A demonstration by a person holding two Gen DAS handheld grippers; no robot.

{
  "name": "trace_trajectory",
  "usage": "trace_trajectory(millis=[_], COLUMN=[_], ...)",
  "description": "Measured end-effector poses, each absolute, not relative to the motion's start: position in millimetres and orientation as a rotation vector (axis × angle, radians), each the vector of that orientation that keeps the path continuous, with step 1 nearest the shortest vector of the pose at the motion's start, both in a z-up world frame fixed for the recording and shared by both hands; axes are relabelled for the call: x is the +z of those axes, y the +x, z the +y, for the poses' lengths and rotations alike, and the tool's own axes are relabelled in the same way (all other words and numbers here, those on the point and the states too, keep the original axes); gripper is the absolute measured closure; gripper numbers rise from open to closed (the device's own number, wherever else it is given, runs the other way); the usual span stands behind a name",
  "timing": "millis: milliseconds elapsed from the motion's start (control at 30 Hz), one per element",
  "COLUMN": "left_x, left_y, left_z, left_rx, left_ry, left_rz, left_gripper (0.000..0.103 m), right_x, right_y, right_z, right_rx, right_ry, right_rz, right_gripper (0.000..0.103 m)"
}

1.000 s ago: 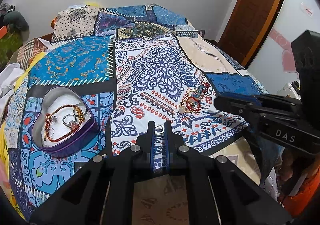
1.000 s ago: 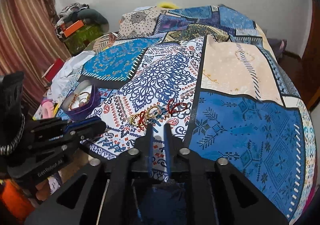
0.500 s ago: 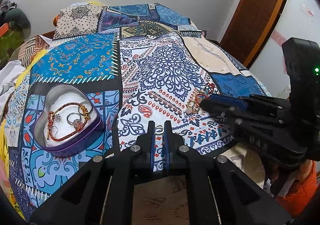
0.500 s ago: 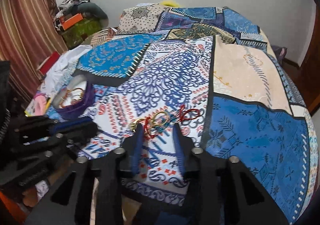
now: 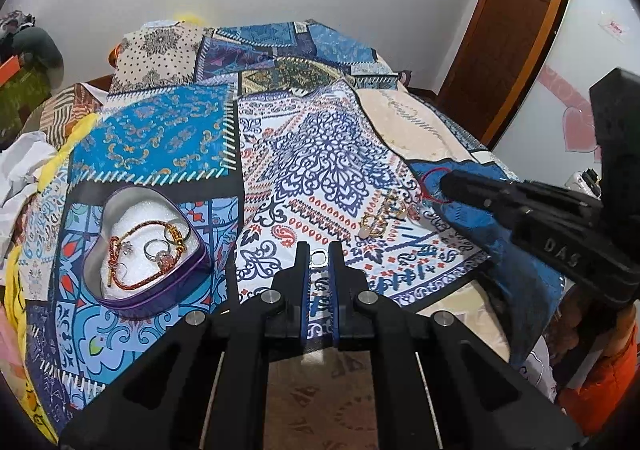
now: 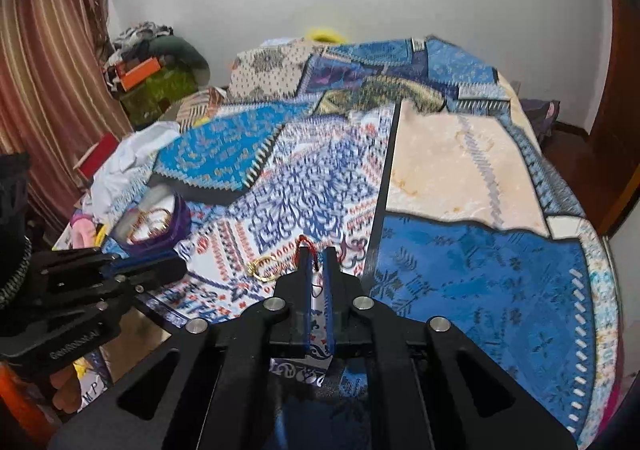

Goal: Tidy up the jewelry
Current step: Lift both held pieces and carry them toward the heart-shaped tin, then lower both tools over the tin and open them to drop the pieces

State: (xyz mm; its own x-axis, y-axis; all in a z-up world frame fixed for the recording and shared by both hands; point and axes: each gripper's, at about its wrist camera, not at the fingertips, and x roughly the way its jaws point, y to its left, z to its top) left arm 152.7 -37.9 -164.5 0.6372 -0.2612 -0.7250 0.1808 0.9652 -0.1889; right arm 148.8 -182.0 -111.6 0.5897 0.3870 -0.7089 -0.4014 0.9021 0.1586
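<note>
A heart-shaped purple tin (image 5: pixel 200 266) lies on the patterned bedspread, holding a red-gold bracelet (image 5: pixel 136 250) and rings on white foam; the tin also shows in the right wrist view (image 6: pixel 176 228). My left gripper (image 5: pixel 319 250) is nearly shut on a small silver ring (image 5: pixel 319 258), right of the tin. My right gripper (image 6: pixel 317 256) is shut on a red cord bracelet (image 6: pixel 304 244), lifted off the bed; the bracelet also shows in the left wrist view (image 5: pixel 434 179). Gold rings (image 5: pixel 378 219) lie on the cloth; they also show in the right wrist view (image 6: pixel 266 268).
The bedspread (image 5: pixel 320 153) covers a bed whose near edge runs just below both grippers. A wooden door (image 5: pixel 516 9) stands at the right. Clothes and bags (image 6: pixel 148 61) pile by a curtain at the left. White cloth (image 5: pixel 20 165) lies at the bed's left edge.
My right gripper closed on the red cord bracelet and lifted it away from the gold rings. My left gripper has stayed shut on the silver ring, tilting slightly upward.
</note>
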Motion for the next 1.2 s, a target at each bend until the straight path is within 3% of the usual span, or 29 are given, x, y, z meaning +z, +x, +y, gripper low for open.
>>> trace_trajectory(millis=[567,1200], left_x=[-113,-105], left_y=[121,101], left_z=[-12,51], left_rx=[-0.201,-0.086], left_ry=[-0.095,-0.15], left_rz=[0.707,0.649], left_gripper=[0.096,0.096], right_x=[-56,-46], right_y=[125,121], right_z=[-154,-79], right_rx=[0.514,0.66], right_ry=[-0.029,-0.067], right_rz=[0.668,0.633], right_gripper=[0.099,0.099])
